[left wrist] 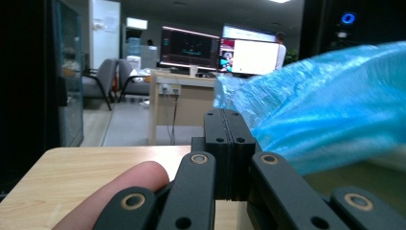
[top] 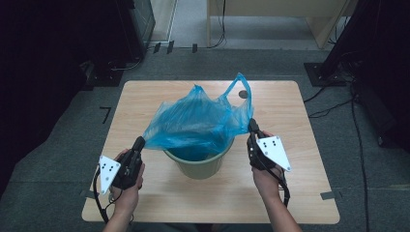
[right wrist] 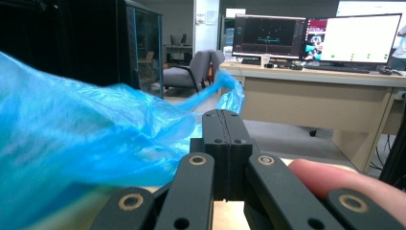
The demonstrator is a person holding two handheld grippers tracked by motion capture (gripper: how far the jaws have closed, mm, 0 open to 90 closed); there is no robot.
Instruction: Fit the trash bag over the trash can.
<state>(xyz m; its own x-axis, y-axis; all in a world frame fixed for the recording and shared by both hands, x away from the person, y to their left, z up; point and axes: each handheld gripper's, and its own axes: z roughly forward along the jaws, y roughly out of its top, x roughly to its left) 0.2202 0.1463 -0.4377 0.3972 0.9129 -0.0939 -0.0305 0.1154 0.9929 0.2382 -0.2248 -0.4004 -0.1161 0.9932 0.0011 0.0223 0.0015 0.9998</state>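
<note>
a pale wooden table [top: 145, 203] stands on grey carpet in an office, with desks and lit monitors [right wrist: 306, 36] far behind. nearest the camera, the person's forearms come in from the bottom edge, each hand holding a gripper. the left gripper [top: 139, 142] has its jaws pressed together on the left edge of a blue plastic bag [top: 198, 123], and the right gripper [top: 251, 124] pinches the bag's right edge the same way; in both gripper views the jaws meet with no gap and blue film runs off beside them. between the two, the bag is stretched wide above a green bucket [top: 200, 166] that sits at the table's middle, the bag's lower part already hanging inside. beyond, the bag's handles [top: 240, 82] stand up loose over the far rim. the step in hand looks like lining the bucket: it would go best by keeping both pinches firm, spreading evenly, and lowering the mouth so the film folds over the rim all round without tugging the bucket sideways.
</note>
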